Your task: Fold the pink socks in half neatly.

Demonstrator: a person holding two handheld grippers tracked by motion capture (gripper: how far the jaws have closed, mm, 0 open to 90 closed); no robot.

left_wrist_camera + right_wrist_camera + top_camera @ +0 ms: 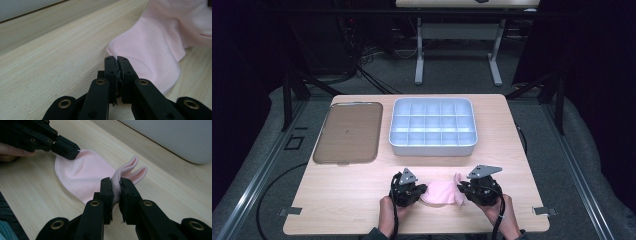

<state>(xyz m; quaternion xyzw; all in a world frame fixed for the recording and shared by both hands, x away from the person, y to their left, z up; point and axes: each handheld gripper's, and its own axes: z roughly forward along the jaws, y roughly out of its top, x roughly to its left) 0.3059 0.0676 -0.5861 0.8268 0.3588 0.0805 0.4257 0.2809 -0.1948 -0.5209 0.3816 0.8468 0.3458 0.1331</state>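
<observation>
Up at the far side of the wooden table, the white compartment tray sits with every cell bare, and the brown flat tray just to its left carries nothing either. Nearer the person, the pink cloth lies on the table between both tools, well apart from the trays, with open tabletop between them. The left gripper is clamped on its edge, and the right gripper pinches a gathered fold that pokes up past its tips.
</observation>
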